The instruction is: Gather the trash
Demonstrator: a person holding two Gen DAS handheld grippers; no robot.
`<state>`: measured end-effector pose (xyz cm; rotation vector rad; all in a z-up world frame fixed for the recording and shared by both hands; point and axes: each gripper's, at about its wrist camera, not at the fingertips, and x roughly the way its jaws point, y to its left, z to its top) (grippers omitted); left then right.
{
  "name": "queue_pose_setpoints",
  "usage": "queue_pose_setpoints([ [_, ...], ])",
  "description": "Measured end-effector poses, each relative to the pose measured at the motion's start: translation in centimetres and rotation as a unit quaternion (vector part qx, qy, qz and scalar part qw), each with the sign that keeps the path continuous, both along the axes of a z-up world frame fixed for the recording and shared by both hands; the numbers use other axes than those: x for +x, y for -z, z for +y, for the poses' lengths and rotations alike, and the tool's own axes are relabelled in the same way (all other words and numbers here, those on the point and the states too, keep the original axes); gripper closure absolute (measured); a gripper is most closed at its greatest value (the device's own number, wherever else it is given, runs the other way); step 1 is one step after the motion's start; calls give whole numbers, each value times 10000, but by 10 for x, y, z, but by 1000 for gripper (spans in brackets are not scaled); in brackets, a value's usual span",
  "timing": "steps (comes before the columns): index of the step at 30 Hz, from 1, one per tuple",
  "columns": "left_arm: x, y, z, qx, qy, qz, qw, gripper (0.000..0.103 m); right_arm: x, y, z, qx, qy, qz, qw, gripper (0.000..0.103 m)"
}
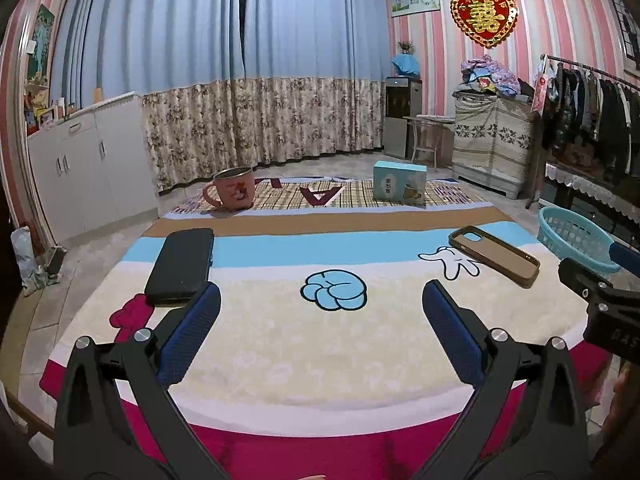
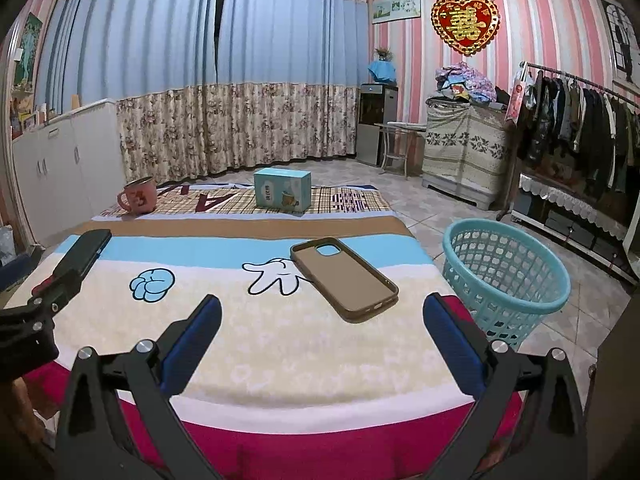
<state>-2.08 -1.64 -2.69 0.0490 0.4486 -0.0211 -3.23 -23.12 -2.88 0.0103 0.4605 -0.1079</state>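
Only the right wrist view takes in the whole teal basket (image 2: 505, 276), standing on the floor just beside the blanket (image 2: 280, 344). Both the left gripper (image 1: 321, 300) and right gripper (image 2: 322, 312) hover low over that blanket, jaws wide apart, empty. On the blanket lie a brown phone case (image 2: 345, 279), a black case (image 1: 181, 266), a pink mug (image 1: 234, 189) and a blue box (image 2: 282, 189).
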Motion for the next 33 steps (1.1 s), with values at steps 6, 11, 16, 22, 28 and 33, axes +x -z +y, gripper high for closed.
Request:
queue_pose_setpoints([
  [6, 1, 1, 1, -28, 9, 17, 10000, 5, 3, -1, 2, -26, -2, 9, 10000, 5],
  [11, 1, 1, 1, 2, 16, 4, 10000, 5, 4, -1, 3, -28, 9, -42, 10000, 5],
  [16, 1, -1, 1, -2, 20, -61, 10000, 5, 4, -1, 4, -67, 14, -74, 9999, 5],
  [22, -1, -2, 0, -3, 26, -114, 9999, 5, 2, -2, 5, -116, 20, -154, 9998, 5],
  [28, -2, -2, 1, -33, 33, -131, 9999, 5, 0, -4, 5, -160, 0, -196, 9997, 5],
  [33, -2, -2, 2, -56, 12, -139, 9999, 5, -2, -5, 5, -185, -13, -227, 9996, 5],
])
